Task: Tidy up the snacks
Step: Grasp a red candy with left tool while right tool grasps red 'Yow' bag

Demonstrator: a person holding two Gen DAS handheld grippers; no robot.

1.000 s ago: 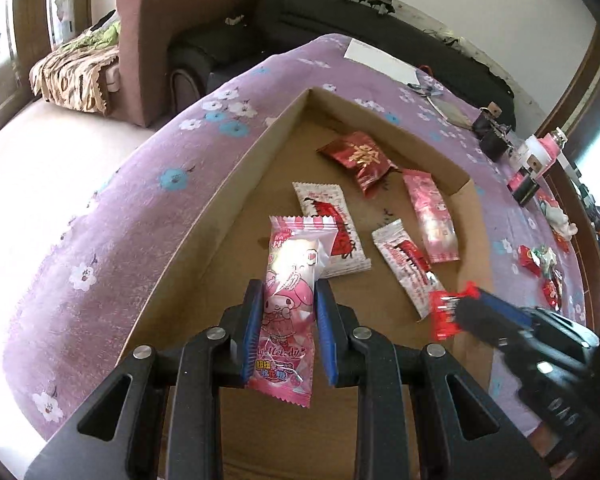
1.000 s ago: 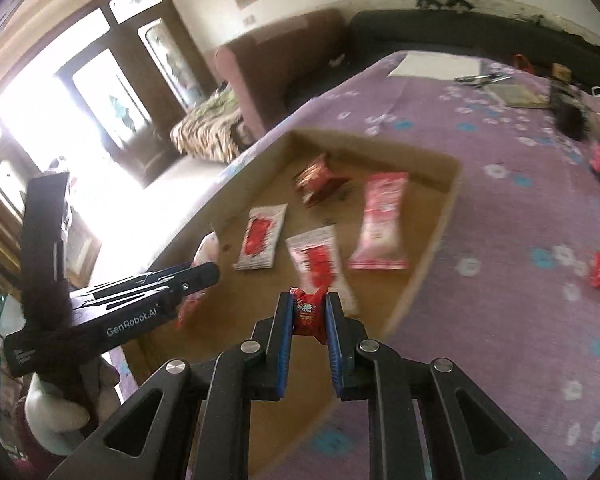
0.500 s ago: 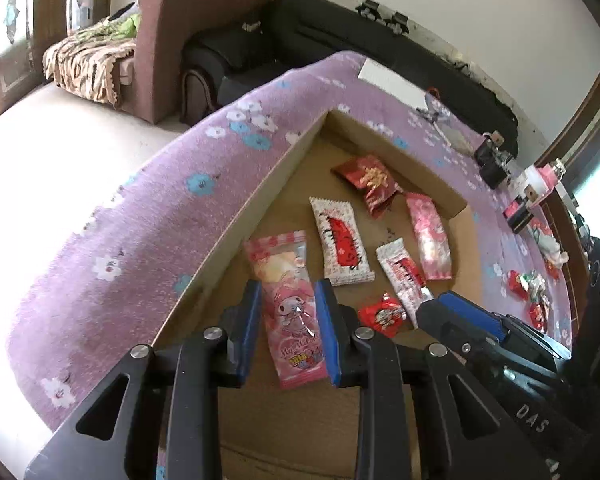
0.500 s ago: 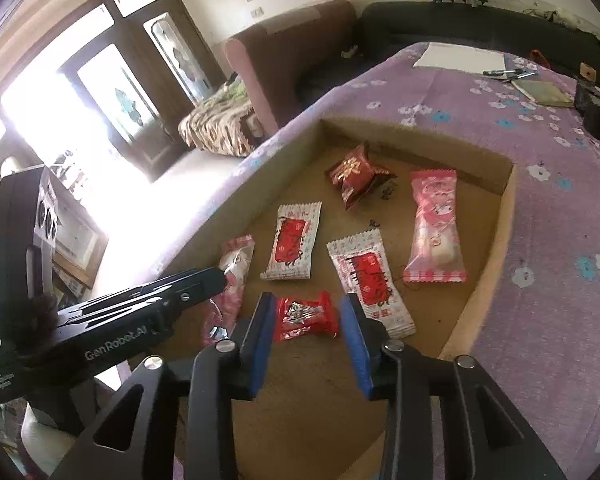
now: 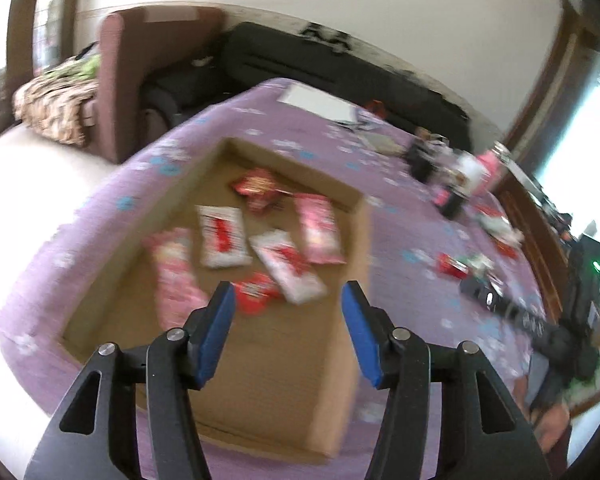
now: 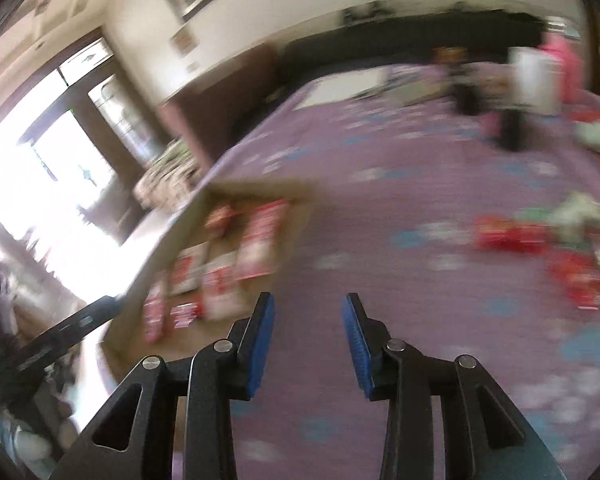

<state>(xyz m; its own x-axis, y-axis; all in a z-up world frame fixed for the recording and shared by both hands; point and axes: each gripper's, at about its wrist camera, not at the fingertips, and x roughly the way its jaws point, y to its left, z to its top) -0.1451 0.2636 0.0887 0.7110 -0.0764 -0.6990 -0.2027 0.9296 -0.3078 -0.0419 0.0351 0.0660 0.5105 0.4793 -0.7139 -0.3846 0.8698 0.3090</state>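
Left wrist view. The left hand-held gripper (image 5: 288, 296) hangs above the shallow cardboard box (image 5: 358, 240); its jaws are opening, the blue pads spread wide with nothing between them. Six snack packets lie flat on the box floor: a long pink packet (image 5: 176, 276) nearest the left wall, a small red packet (image 5: 256, 292) just beside it to the right, two white-and-red packets (image 5: 222, 236) in the middle, a second pink packet (image 5: 318, 228) to the right, and a dark red packet (image 5: 258, 188) toward the far wall. The box rests on a purple flowered tabletop (image 5: 412, 240). Loose red snacks (image 5: 452, 266) lie on the cloth to the right of the box, well apart from it. The right hand-held gripper (image 5: 480, 294) reaches in from the right edge, near these loose snacks.

Right wrist view (strongly blurred). The right hand-held gripper (image 6: 308, 312) is held over bare purple cloth, jaws parted and empty. The cardboard box (image 6: 300, 216) lies to its left with the packets inside. Loose red snacks (image 6: 508, 236) are scattered at right.
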